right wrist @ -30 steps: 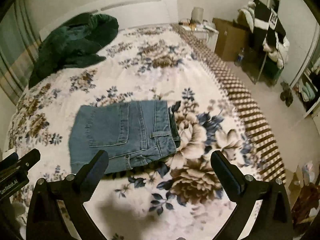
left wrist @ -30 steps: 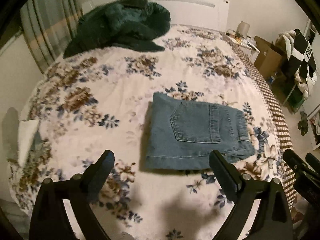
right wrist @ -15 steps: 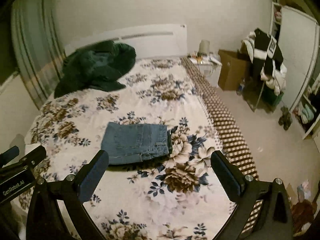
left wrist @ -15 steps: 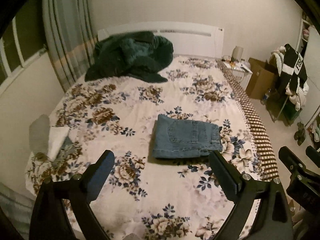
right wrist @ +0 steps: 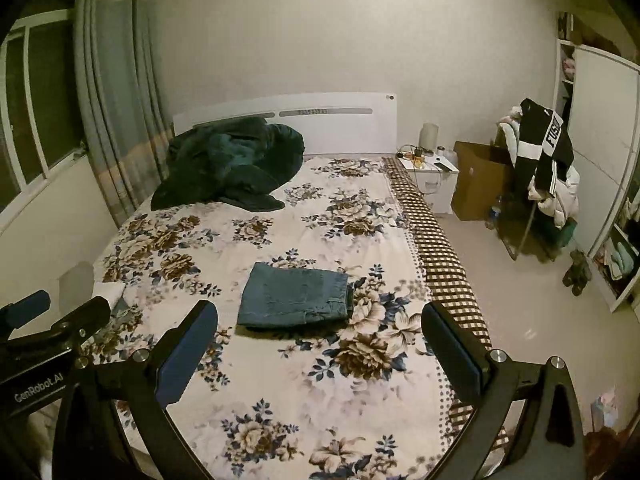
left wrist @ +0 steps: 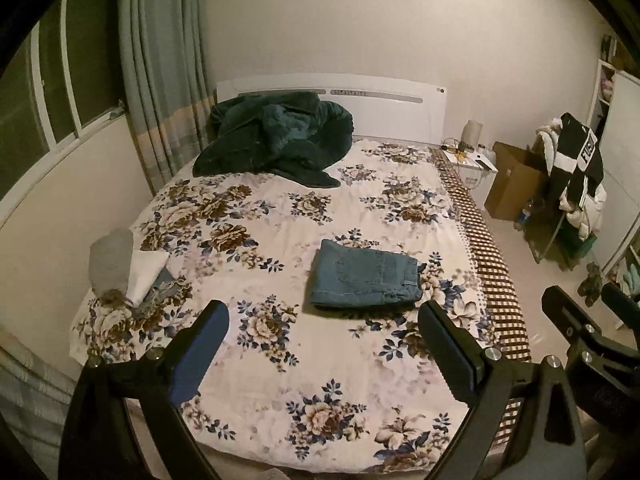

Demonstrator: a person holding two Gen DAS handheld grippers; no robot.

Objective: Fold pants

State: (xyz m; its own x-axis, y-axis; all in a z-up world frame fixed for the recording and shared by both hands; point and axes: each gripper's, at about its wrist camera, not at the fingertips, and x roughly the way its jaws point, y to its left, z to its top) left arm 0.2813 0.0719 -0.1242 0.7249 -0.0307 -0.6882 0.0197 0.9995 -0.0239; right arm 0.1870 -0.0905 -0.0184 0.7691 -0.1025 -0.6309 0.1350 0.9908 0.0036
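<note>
Over the last second both the left gripper [left wrist: 324,344] and right gripper [right wrist: 320,344] have withdrawn, jaws spread and empty, from the folded blue denim pants [left wrist: 364,274] lying flat on the floral-covered bed [left wrist: 280,392], indicating the fold is complete.

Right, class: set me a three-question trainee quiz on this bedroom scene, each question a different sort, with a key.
1. True or false: the folded jeans lie on the floral bedspread, touched by neither gripper.
2. Multiple choice: the dark green blanket is heaped (a) by the headboard, (b) on the floor, (c) on the jeans.
3. Fill in: the left gripper and the right gripper both have jaws that are ____.

Key: 1 true; 2 a; 3 open.
</note>
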